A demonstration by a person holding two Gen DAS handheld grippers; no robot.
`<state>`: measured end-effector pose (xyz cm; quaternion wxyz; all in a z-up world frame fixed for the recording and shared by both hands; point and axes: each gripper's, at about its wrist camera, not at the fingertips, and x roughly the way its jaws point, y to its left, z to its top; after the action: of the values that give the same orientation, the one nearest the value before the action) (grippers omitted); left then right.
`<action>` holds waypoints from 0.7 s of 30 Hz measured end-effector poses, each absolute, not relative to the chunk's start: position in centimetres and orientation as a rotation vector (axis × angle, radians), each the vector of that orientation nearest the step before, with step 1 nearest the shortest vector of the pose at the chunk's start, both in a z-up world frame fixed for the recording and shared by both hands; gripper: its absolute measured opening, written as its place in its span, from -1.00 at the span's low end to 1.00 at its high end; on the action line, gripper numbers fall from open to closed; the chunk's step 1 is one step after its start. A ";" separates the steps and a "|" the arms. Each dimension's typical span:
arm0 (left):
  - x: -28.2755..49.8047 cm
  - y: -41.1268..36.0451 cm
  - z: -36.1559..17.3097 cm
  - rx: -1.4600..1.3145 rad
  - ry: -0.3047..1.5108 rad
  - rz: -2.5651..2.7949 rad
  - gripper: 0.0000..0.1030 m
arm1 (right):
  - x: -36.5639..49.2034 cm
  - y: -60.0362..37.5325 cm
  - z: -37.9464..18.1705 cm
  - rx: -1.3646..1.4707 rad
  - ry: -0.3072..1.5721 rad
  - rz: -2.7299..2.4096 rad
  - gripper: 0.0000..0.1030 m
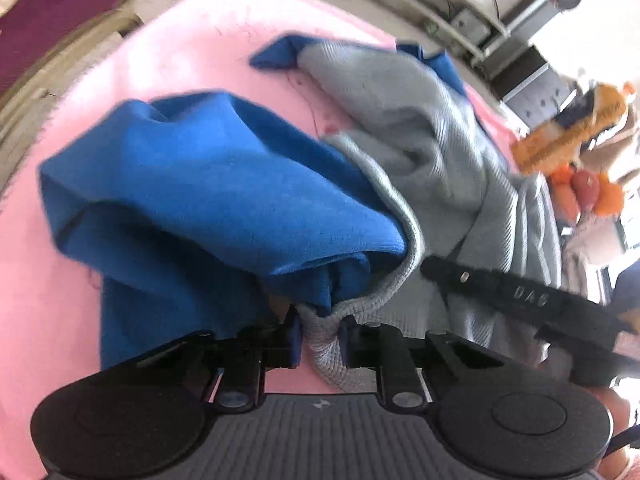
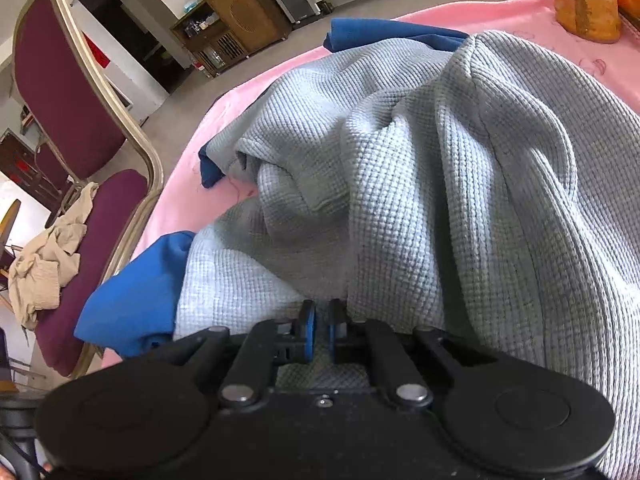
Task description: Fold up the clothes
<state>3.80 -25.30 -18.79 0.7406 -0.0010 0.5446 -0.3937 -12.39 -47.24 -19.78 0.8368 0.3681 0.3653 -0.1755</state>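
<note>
Pink cloth (image 1: 168, 40) w/ grey garment (image 2: 440, 160)

Motion blur smears the blue garment (image 1: 208, 184); grey garment (image 2: 440, 180) hides its middle.

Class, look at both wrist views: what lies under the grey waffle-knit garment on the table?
Blue cloth pokes out beneath the grey waffle-knit garment at several edges, and both lie on a pink table cover. How far the blue cloth extends underneath is hidden.
</note>
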 end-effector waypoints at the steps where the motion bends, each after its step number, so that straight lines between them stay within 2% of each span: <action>1: 3.8 -24.7 -18.0 -0.022 1.173 -0.858 -0.69 | -12.6 -47.2 -19.5 0.785 0.770 -0.368 -0.80; 2: 3.9 -24.0 -17.2 -0.045 1.153 -0.856 -0.69 | -13.2 -47.1 -18.8 0.793 0.761 -0.361 -0.69; 3: 3.9 -23.2 -16.3 -0.069 1.133 -0.853 -0.69 | -13.8 -46.9 -18.0 0.801 0.753 -0.355 -0.49; 6: 4.3 -20.7 -13.7 -0.131 1.071 -0.850 -0.69 | -15.8 -46.4 -15.6 0.825 0.721 -0.336 -0.16; 12: 6.0 -15.8 -11.6 -0.226 1.013 -0.804 -0.69 | -26.0 -46.2 -8.9 0.866 0.486 -0.411 0.26; 15: 6.3 -15.6 -12.8 -0.209 1.032 -0.768 -0.69 | -30.7 -47.0 -8.6 0.900 0.419 -0.532 0.32; 19: 5.6 -16.8 -14.7 -0.142 1.056 -0.714 -0.69 | -34.3 -48.9 -12.1 1.029 0.406 -0.676 0.27; 21: 5.2 -17.3 -15.1 -0.109 1.049 -0.695 -0.69 | -34.5 -49.4 -13.7 1.057 0.429 -0.728 -0.14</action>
<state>5.20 -17.29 -15.12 0.8071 -0.0509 0.4903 -0.3249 -34.53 -49.41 -13.75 0.7796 0.4890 0.1987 -0.3370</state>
